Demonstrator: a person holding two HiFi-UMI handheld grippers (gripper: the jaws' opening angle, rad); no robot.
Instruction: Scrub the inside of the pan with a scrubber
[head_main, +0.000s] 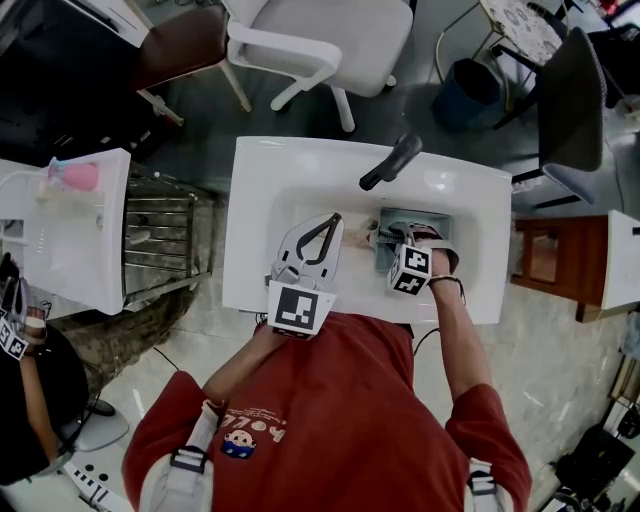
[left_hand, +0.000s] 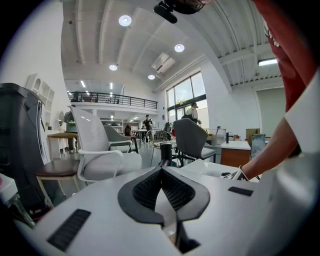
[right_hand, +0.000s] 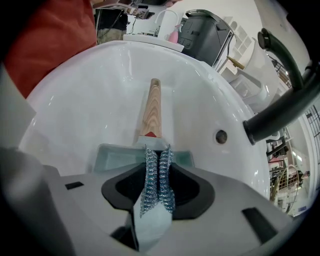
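Both over sink (head_main: 260, 200) | L gripper (left_hand: 161, 172) level; fingers (left_hand: 146, 191) together | R gripper (right_hand: 157, 156) tipped into pan (right_hand: 112, 156); fingers clamp scrubber (right_hand: 158, 177)

My right tool (right_hand: 158, 167) pinches a silvery-blue mesh scrubber (right_hand: 151, 186) between its jaws. Just beyond it lies the pale green pan (right_hand: 112, 157), with its wooden handle (right_hand: 152, 107) pointing away inside the white sink (right_hand: 75, 100). A black faucet (right_hand: 280, 107) reaches in at the right.

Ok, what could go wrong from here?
1. The pale green square pan lies unheld in the white sink; the left gripper is shut on nothing, aimed away, so the pan may slide.
2. The right gripper pinches the blue metal-coil scrubber by a narrow fold; it could pull free.
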